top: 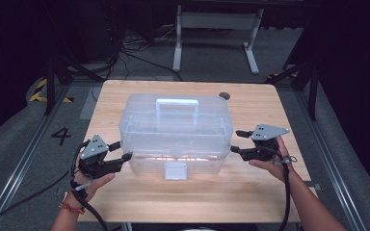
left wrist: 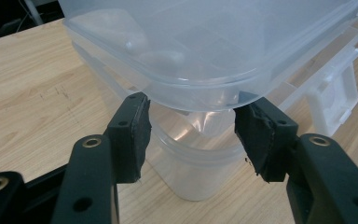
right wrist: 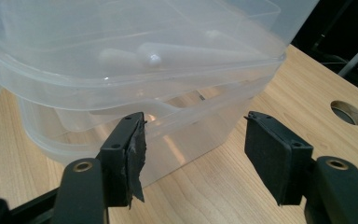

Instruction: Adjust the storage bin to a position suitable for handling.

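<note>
A clear plastic box (top: 176,132) with a lid handle (top: 177,104) is placed in the middle of the wooden counter (top: 265,192), its long axis running from left to right and its white front latch (top: 176,170) turned towards the person. The left tongs (top: 123,150) are held just beside the box's left end and the right tongs (top: 236,141) just beside its right end. Both tongs are seen with their jaws apart, a near corner of the box lying between them in each gripper view, and nothing is clamped.

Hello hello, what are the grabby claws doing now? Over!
Left gripper open at the clear plastic lidded box's left end. Right gripper open at its right end. Box sits shut on the wooden table. Nothing blocking.
</note>
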